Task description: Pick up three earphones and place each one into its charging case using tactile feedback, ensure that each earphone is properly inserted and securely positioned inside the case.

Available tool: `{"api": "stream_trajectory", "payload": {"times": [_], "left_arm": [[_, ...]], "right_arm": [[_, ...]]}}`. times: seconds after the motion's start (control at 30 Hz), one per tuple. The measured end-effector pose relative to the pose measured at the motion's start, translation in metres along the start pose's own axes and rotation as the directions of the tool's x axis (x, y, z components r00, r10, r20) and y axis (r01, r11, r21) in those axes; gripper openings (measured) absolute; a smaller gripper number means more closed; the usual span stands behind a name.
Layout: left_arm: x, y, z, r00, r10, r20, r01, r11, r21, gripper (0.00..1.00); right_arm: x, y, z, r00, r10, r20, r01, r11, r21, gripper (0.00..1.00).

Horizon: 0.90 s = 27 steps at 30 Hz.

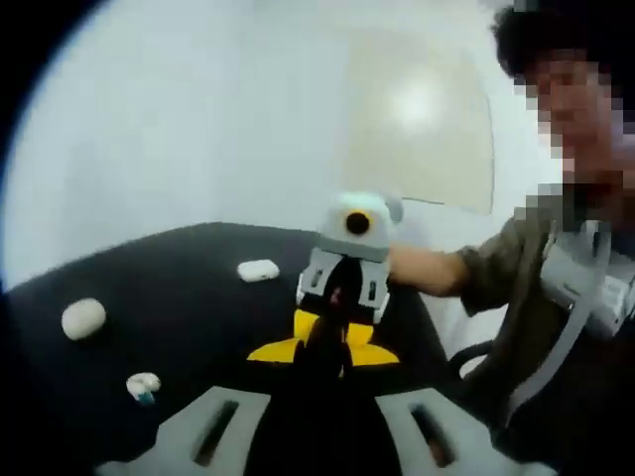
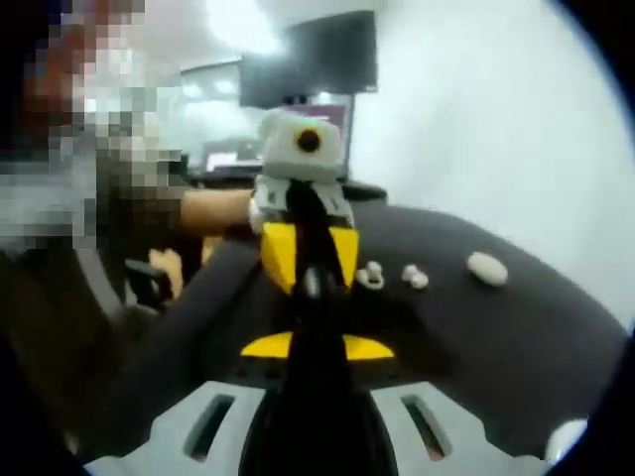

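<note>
My left gripper and my right gripper meet tip to tip above a black table. Each one's dark fingers are pressed together. In the right gripper view my right gripper touches the yellow-jawed left gripper. A small pale spot sits at the tips, too blurred to name. A closed white case lies behind the tips. A white oval case lies at the left, and a small white piece nearer. Two small white pieces and an oval case lie right of the tips.
A person in an olive sleeve holds the grippers at the table's edge. A chair stands beside the table. A white wall lies behind, with a dark screen in the room. Another white object sits at the near right.
</note>
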<state>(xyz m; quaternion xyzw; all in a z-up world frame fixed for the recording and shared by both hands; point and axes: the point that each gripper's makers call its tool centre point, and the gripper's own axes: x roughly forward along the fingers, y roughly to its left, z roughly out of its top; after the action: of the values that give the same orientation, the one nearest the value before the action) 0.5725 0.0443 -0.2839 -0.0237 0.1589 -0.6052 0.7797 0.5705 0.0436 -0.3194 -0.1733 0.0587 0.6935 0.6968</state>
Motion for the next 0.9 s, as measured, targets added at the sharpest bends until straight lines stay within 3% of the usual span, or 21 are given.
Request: {"api": "stream_trajectory", "payload": {"times": [0.1, 0.2, 0.33, 0.4, 0.57, 0.73, 0.9], "left_arm": [[-0.002, 0.002, 0.0, 1.0, -0.022, -0.003, 0.021, 0.998, -0.059, 0.13], [0.001, 0.004, 0.002, 1.0, -0.006, 0.003, 0.006, 0.999, -0.05, 0.15], [-0.002, 0.012, 0.011, 0.997, 0.043, 0.059, -0.04, 0.998, -0.05, 0.17], [-0.007, 0.026, 0.01, 0.991, 0.119, 0.055, -0.118, 0.993, -0.025, 0.11], [-0.011, 0.03, 0.008, 0.99, 0.131, 0.041, -0.131, 0.991, -0.024, 0.14], [-0.027, 0.032, 0.018, 0.986, 0.156, 0.061, -0.156, 0.988, -0.004, 0.14], [-0.051, 0.046, 0.016, 0.968, 0.242, 0.063, -0.244, 0.969, 0.03, 0.14]], "right_arm": [[0.0, 0.0, 0.001, 1.0, -0.006, 0.007, 0.007, 1.0, -0.028, 0.18], [0.001, -0.005, 0.0, 1.0, -0.007, 0.007, 0.007, 1.0, -0.022, 0.18], [0.003, -0.006, 0.0, 1.0, -0.006, 0.01, 0.006, 0.999, -0.032, 0.18], [0.004, -0.003, 0.003, 1.0, 0.013, 0.021, -0.012, 0.999, -0.046, 0.18], [0.004, -0.005, 0.002, 1.0, 0.014, 0.018, -0.014, 1.0, -0.019, 0.18], [0.001, -0.005, 0.0, 1.0, 0.02, 0.006, -0.02, 1.0, 0.024, 0.18], [-0.01, -0.001, -0.005, 0.999, 0.04, -0.018, -0.039, 0.997, 0.063, 0.18]]}}
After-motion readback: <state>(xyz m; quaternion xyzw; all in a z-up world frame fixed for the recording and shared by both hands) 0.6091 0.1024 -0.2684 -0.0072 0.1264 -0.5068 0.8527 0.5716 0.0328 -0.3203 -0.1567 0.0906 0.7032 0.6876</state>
